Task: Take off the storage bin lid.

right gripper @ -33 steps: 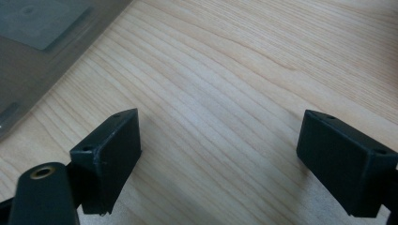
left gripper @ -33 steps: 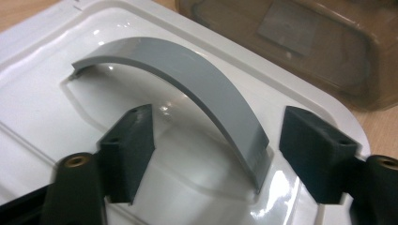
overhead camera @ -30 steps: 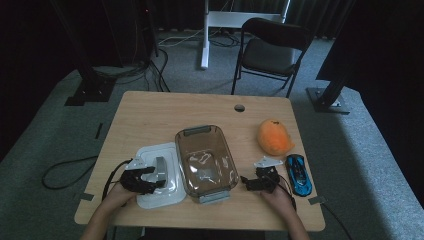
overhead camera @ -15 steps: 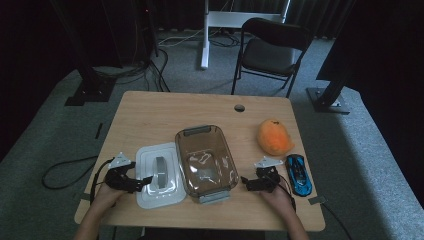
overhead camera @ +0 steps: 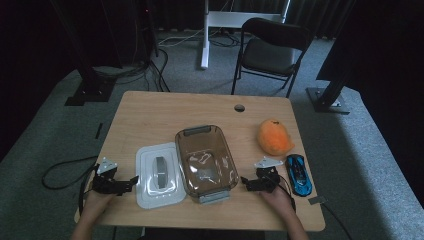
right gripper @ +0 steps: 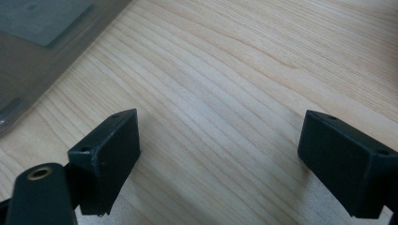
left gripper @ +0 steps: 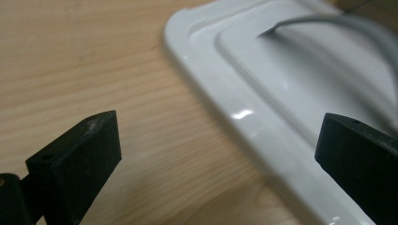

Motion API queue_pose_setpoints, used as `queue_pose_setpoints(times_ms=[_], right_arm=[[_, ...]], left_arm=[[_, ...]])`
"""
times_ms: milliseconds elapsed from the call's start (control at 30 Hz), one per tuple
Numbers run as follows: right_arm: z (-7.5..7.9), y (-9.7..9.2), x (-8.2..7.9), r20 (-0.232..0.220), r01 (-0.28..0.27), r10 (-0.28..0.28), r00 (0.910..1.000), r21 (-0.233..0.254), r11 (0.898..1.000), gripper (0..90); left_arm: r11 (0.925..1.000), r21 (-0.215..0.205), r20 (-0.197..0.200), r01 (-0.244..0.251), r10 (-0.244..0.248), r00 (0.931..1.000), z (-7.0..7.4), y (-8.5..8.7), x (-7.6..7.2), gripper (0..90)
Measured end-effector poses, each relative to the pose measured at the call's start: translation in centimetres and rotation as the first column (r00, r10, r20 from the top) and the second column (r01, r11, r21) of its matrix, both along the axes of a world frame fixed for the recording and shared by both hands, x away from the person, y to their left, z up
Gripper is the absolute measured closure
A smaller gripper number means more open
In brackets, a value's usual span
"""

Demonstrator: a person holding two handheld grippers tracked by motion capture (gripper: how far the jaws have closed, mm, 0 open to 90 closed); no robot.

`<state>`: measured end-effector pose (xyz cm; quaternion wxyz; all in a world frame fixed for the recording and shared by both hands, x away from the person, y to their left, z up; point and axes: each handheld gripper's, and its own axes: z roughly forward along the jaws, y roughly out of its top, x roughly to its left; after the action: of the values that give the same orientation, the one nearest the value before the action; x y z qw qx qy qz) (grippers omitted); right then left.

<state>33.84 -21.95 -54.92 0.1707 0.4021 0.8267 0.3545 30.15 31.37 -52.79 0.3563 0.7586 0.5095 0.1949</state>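
White plastic lid (overhead camera: 158,174) lies flat at lower centre-left beside the brown container (overhead camera: 205,161), and the left gripper (overhead camera: 131,181), jaws spread empty just left of it, could scrape under its thin rim and shove it sideways.

In the left gripper view the white lid (left gripper: 291,108) is running out of the frame at the top and right, and its grey handle (left gripper: 338,28) is looking blurred. In the right gripper view the picture's edge is cutting off the brown container (right gripper: 42,51), leaving one corner.
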Motion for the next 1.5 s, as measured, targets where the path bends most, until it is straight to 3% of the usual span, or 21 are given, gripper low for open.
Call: queue_pose_setpoints(times_ms=[133,433,500,667,900,1033,1200,1400,1433,1500], right_arm=[[0.0,0.0,0.0,0.000,0.001,-0.001,1.0000,-0.001,1.000,12.4],[0.6,-0.2,-0.2,-0.018,0.019,-0.019,0.9996,-0.031,0.999,13.7],[0.8,-0.4,-0.3,-0.050,0.005,-0.005,0.9987,0.000,1.000,13.0],[1.6,-0.9,-0.6,-0.041,0.003,-0.001,0.9992,0.043,0.999,12.1],[4.3,-2.2,-0.8,0.027,0.047,-0.050,0.9984,0.107,0.993,12.2],[5.7,-3.2,-0.5,0.058,0.090,-0.098,0.9935,0.128,0.988,12.1],[6.9,-4.3,0.3,0.057,0.139,-0.148,0.9873,0.139,0.980,12.1],[7.7,-5.8,1.4,0.057,0.213,-0.226,0.9724,0.175,0.961,12.0],[7.8,-6.1,1.7,0.061,0.236,-0.251,0.9662,0.180,0.955,12.0],[8.1,-6.6,2.1,0.051,0.252,-0.266,0.9625,0.192,0.948,12.1]], left_arm=[[0.9989,0.019,-0.011,-0.042,0.042,0.9990,-0.4,0.1,-0.4,1.8],[0.9939,-0.003,-0.048,-0.110,0.110,0.9928,-1.0,1.1,-0.7,1.8],[0.9932,0.002,-0.050,-0.116,0.116,0.9919,-1.1,1.2,-0.7,1.8],[0.9905,0.043,-0.058,-0.131,0.133,0.9894,-1.5,1.0,-0.7,1.8],[0.9878,0.056,-0.052,-0.145,0.148,0.9876,-1.6,0.9,-0.5,2.0],[0.9829,0.090,-0.052,-0.161,0.166,0.9848,-1.7,0.5,-0.4,2.1],[0.9785,0.104,-0.046,-0.178,0.183,0.9820,-1.7,0.3,-0.3,2.0],[0.9712,0.101,-0.039,-0.216,0.220,0.9746,-1.8,0.1,-0.2,1.9],[0.9708,0.103,-0.039,-0.217,0.222,0.9744,-1.8,0.1,-0.2,1.9],[0.9714,0.102,-0.039,-0.214,0.219,0.9749,-1.8,0.0,-0.1,1.9]])
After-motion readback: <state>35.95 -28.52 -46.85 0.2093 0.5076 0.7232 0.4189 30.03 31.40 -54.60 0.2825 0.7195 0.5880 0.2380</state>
